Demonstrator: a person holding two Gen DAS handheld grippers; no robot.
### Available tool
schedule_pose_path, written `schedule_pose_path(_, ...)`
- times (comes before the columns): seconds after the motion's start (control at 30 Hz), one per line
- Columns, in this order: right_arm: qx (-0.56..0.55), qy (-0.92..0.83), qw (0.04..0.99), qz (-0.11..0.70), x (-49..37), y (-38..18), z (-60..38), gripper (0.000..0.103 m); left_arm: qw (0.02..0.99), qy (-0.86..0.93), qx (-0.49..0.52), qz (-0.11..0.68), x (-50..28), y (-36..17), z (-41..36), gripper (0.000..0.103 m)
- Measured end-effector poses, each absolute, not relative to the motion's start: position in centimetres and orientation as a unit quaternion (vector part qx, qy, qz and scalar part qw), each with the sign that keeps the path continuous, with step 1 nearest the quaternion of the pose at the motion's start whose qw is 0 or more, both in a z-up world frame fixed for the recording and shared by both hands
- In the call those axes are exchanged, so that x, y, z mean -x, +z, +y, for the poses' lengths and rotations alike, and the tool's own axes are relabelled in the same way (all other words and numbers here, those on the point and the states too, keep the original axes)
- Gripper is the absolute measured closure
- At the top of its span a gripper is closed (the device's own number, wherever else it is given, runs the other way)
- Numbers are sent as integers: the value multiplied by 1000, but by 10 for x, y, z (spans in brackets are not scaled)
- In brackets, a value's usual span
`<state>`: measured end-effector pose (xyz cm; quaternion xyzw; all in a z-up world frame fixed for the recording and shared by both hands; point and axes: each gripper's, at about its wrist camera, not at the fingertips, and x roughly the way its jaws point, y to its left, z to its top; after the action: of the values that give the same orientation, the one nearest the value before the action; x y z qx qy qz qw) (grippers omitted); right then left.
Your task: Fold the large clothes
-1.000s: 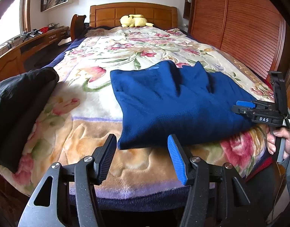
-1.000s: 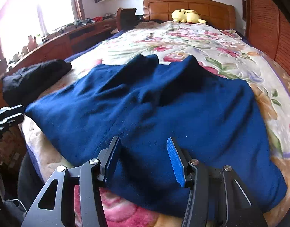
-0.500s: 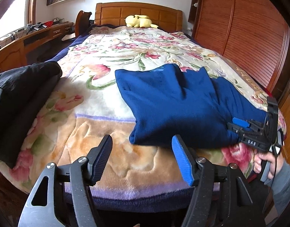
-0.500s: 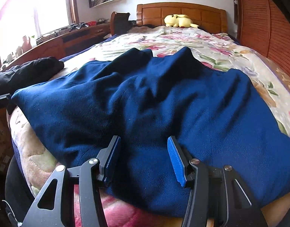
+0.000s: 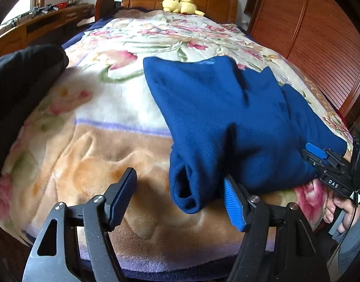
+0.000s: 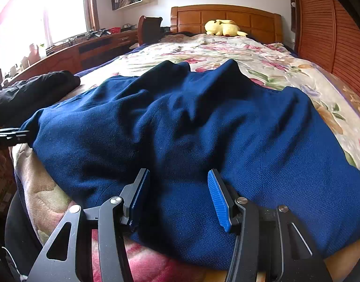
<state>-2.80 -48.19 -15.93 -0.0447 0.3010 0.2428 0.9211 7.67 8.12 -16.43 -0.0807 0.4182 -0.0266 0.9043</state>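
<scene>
Since the earlier frames both grippers have closed in on the near edge of the blue sweater point(image 5: 229, 117), which lies partly folded on the floral blanket point(image 5: 105, 122) at the near right of the bed. The left gripper point(image 5: 180, 199) is spread wide around the sweater's near-left corner, and the right gripper point(image 6: 177, 197) is spread over the hem, neither clamped, so a two-handed pinch looks imminent. The hem beneath the right gripper is hidden, and a dark garment point(image 5: 22, 82) at far left is cut off.

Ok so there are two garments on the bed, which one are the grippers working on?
The blue sweater. Both the left gripper and right gripper are open at its near edge; the black garment lies apart at the left.
</scene>
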Motion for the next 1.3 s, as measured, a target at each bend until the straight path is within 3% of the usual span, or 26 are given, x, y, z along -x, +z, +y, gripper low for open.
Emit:
schedule_pose_path(0.2, 45, 242, 922, 300, 29, -159, -481, 50, 902, -31, 84, 422, -76, -167, 82, 35)
schedule_pose_path(0.33, 45, 243, 922, 298, 29, -159, -482, 50, 894, -61, 108, 431, -78, -167, 79, 67)
schedule_pose_path(0.47, 45, 243, 921, 300, 29, -158, -482, 50, 895, -67, 104, 429, -78, -155, 69, 86)
schedule_pose_path(0.9, 0, 263, 902, 343, 31, -130, -518, 50, 933, -132, 38, 333, -106, -37, -21, 90)
schedule_pose_path(1.3, -47, 236, 924, 298, 80, -90, -612, 50, 908, -236, -8, 347, -144, -30, -154, 91)
